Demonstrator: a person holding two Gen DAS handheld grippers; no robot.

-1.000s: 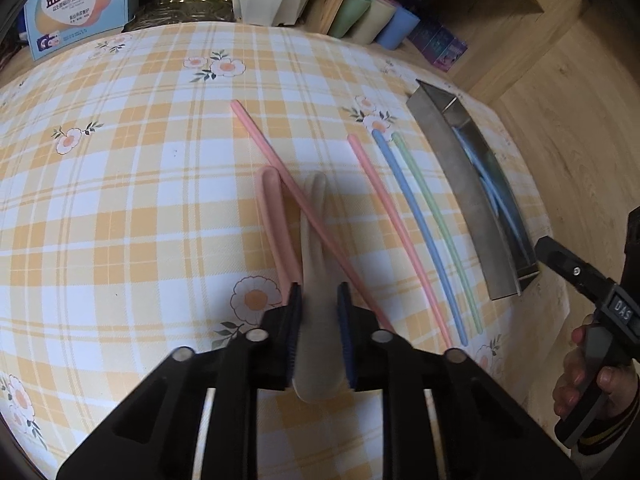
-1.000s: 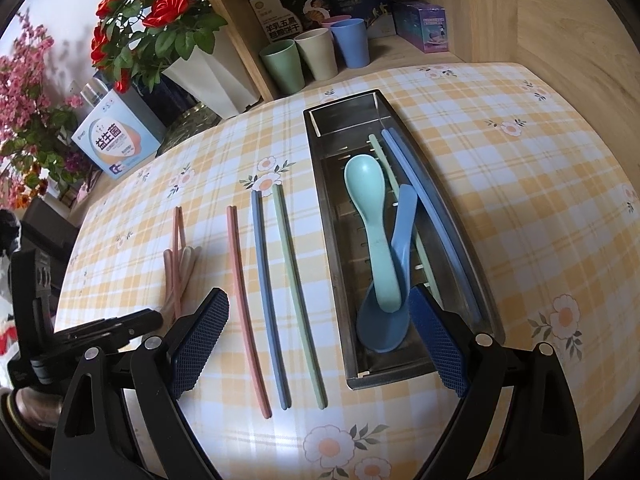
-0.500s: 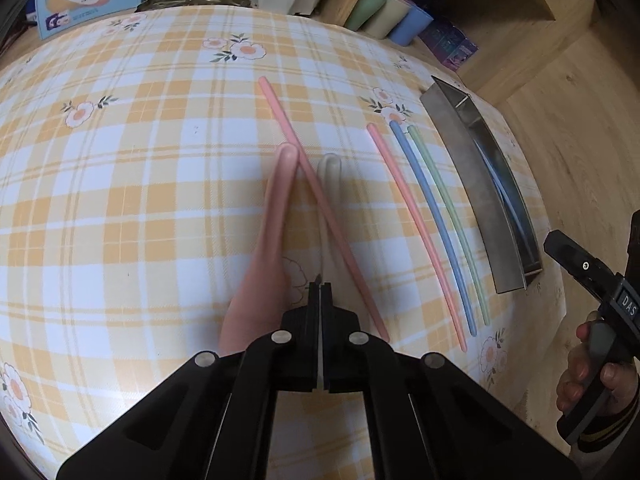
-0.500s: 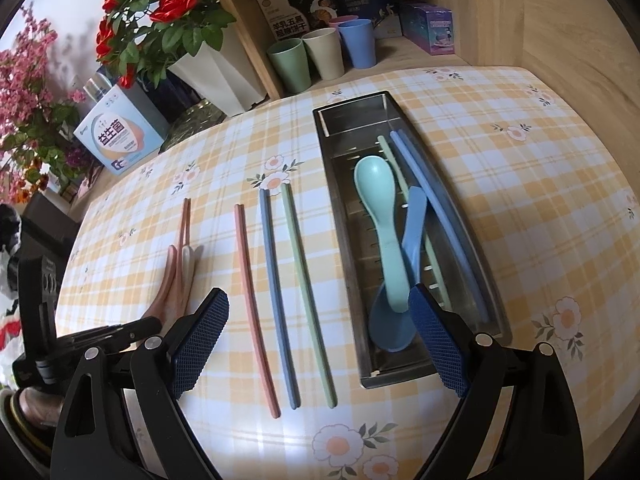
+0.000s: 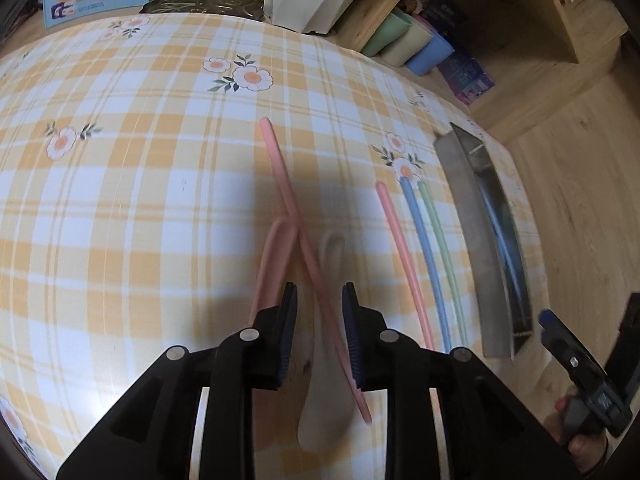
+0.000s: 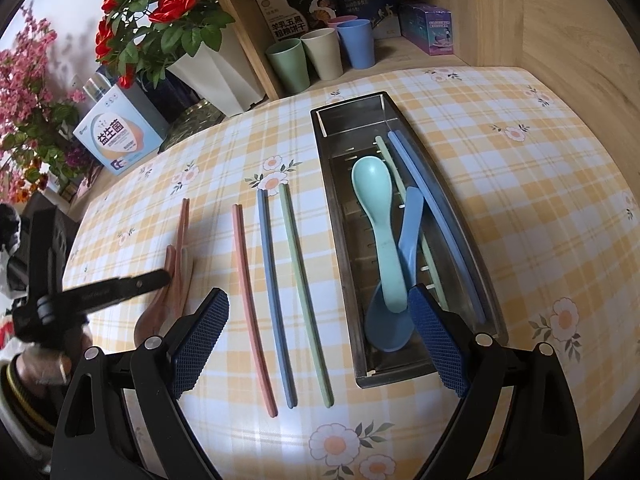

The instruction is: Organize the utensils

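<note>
My left gripper (image 5: 319, 336) is open just above the table, its jaws either side of a long pink chopstick (image 5: 294, 216) that lies across a cream spoon (image 5: 326, 380). A pink spoon (image 5: 272, 264) lies beside them on the left. A pink chopstick (image 5: 402, 256), a blue chopstick (image 5: 426, 256) and a green chopstick (image 5: 444, 256) lie in a row to the right. My right gripper (image 6: 318, 344) is open and empty above the table. The steel tray (image 6: 344, 216) holds a teal spoon (image 6: 378, 216), a blue spoon (image 6: 400, 276) and two chopsticks.
A shelf at the back holds several cups (image 6: 320, 56) and boxes (image 6: 426, 28). A white vase of red roses (image 6: 212, 68) and a blue box (image 6: 116, 136) stand at the table's far edge. The tray sits near the table's right edge (image 5: 516, 360).
My left gripper, half open over the cream spoon, shut empty half a second ago. It has now opened again and sits lower, around the crossed pink chopstick. The right gripper barely moved.
</note>
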